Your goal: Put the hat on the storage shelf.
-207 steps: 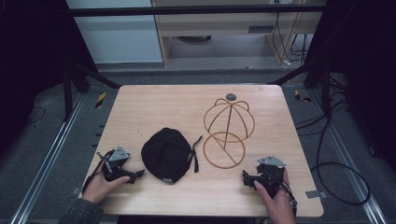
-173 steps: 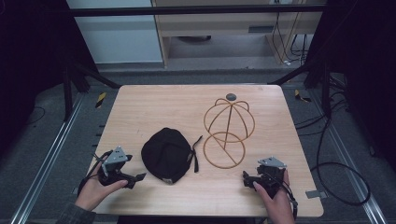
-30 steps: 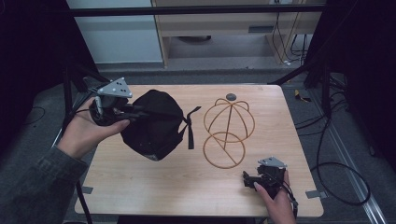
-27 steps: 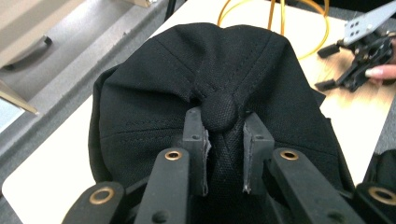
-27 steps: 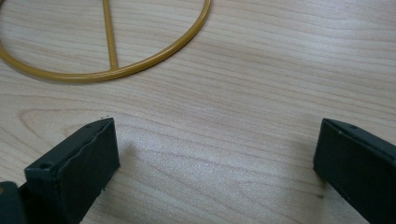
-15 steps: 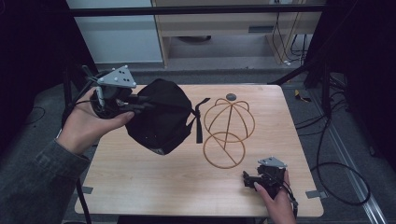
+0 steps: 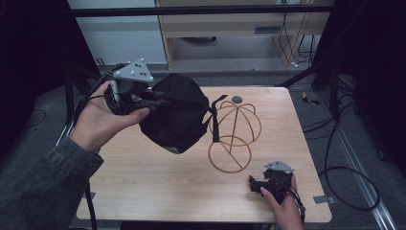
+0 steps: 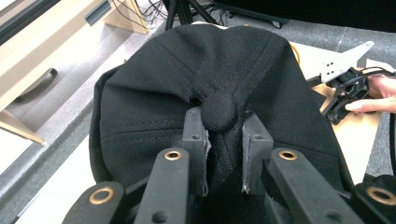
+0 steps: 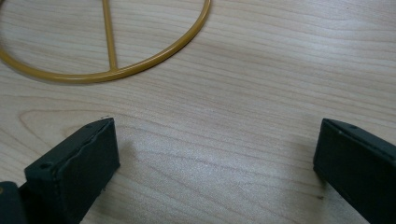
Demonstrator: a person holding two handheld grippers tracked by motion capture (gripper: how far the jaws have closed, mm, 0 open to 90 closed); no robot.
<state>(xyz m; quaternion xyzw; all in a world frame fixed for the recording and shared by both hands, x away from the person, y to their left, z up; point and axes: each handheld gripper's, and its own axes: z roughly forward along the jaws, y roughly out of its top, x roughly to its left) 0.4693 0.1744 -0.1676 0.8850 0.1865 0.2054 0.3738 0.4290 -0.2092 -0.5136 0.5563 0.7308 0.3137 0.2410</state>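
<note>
1. Black cap [image 7: 174,115] hangs in the air over the left part of the wooden worktop [image 7: 143,177], just beside the gold wire stand [image 7: 233,134].
2. Left gripper [image 8: 223,149] has its fingers [image 8: 195,140] pinched tight on the cap's top, right by the little round button [image 8: 219,111].
3. Right gripper [image 7: 253,183] rests on the worktop near the stand's ring, its fingers [image 9: 74,168] wide apart and holding nothing.
</note>
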